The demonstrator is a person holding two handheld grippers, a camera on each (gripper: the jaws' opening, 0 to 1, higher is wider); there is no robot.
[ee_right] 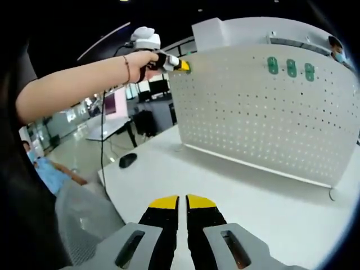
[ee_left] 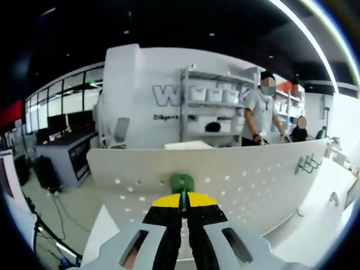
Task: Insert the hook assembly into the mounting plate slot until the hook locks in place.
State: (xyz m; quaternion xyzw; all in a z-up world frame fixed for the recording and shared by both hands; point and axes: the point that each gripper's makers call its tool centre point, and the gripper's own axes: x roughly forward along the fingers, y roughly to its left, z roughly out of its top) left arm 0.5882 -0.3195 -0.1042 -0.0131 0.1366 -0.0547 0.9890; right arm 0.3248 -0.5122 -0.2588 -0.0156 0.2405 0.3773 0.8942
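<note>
Centre of left gripper view: left gripper (ee_left: pixel 183 198) pinching green hook (ee_left: pixel 182 182) at pegboard (ee_left: pixel 253 174) top edge. Right gripper (ee_right: pixel 182 200) pressed together, low centre over table (ee_right: pixel 270 197).

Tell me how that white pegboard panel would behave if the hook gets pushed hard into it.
The pegboard panel looks thin and stands upright on the table, so it may flex or tip backward. The left gripper presses the green hook near its top edge, giving a push more leverage.
</note>
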